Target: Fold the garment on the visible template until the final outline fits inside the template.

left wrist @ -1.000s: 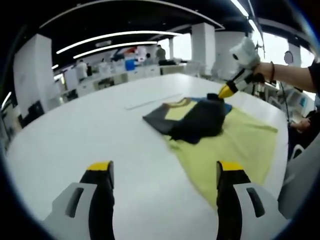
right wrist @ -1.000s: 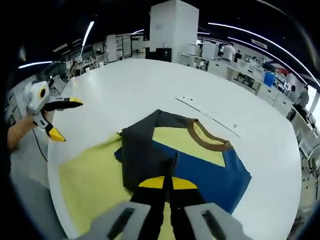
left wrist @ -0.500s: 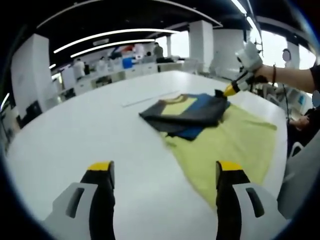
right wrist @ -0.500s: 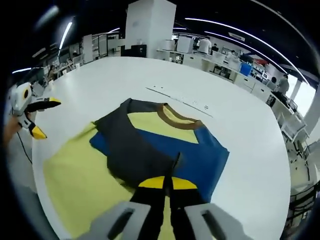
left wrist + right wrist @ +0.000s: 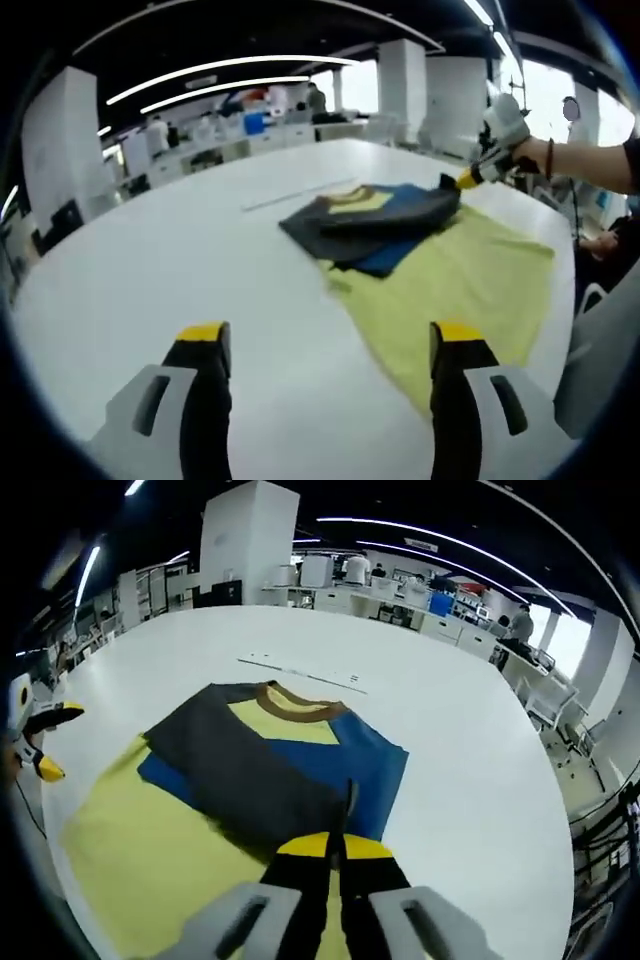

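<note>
The shirt (image 5: pixel 270 770) lies on the white table (image 5: pixel 450 760) straight ahead of the right gripper (image 5: pixel 335 846), partly on a pale yellow sheet (image 5: pixel 150 850) that I take to be the template. That gripper's jaws are pinched together on a dark grey fold of the shirt, lifting the cloth into a ridge that runs away from the tips toward the brown collar (image 5: pixel 295 702). In the left gripper view the same shirt (image 5: pixel 375 220) sits well ahead and to the right of the left gripper (image 5: pixel 325 335), whose jaws stand wide apart with nothing between them, above bare table (image 5: pixel 200 260). The right gripper (image 5: pixel 470 178) shows there at the far edge of the garment, held by a hand (image 5: pixel 530 155). The cloth looks light, limp and thin; it will likely sag and drag instead of holding a shape, and a single pinch may let layers slide apart. A hem corner or sleeve edge on the near side seems the best hold for the free tool.
</note>
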Available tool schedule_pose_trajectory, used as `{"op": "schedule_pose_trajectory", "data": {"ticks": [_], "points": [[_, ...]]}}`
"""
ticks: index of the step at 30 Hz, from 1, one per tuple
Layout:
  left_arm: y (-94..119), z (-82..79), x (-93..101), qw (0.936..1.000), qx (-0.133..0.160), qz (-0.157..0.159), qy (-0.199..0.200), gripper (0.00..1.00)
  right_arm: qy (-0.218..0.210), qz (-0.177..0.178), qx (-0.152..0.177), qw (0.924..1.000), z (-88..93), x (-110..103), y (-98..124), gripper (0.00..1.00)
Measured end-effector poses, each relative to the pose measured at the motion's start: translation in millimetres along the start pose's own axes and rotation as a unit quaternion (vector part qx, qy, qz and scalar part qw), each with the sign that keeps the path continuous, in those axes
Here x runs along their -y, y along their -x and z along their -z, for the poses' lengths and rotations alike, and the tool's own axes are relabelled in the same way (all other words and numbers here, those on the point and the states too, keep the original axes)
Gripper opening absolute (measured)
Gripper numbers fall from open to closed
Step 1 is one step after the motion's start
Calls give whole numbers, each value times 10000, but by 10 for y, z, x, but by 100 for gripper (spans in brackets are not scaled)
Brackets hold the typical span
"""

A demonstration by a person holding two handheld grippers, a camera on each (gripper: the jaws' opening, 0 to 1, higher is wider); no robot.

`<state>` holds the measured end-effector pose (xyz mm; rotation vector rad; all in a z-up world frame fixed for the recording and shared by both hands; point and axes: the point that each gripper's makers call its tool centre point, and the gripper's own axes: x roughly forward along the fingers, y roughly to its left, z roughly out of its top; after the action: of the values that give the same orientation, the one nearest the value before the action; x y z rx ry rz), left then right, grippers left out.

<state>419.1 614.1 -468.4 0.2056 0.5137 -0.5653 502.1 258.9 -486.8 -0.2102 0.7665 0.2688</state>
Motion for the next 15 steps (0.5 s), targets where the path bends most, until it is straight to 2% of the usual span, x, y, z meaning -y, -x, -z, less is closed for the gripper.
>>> {"op": "schedule_pose_trajectory", "data": {"ticks": [8, 11, 15], "points": [[-26, 0, 11, 9999, 52, 50, 124, 76, -413, 0, 78, 9991, 51, 100, -110, 0], [-43, -6, 20, 9999, 56, 73, 140, 75, -686, -27, 40, 9976, 80, 119, -136, 0], [-72, -48, 35, 9999, 78, 86, 80, 74, -799, -84, -14, 9968, 108, 131, -165, 0]]}}
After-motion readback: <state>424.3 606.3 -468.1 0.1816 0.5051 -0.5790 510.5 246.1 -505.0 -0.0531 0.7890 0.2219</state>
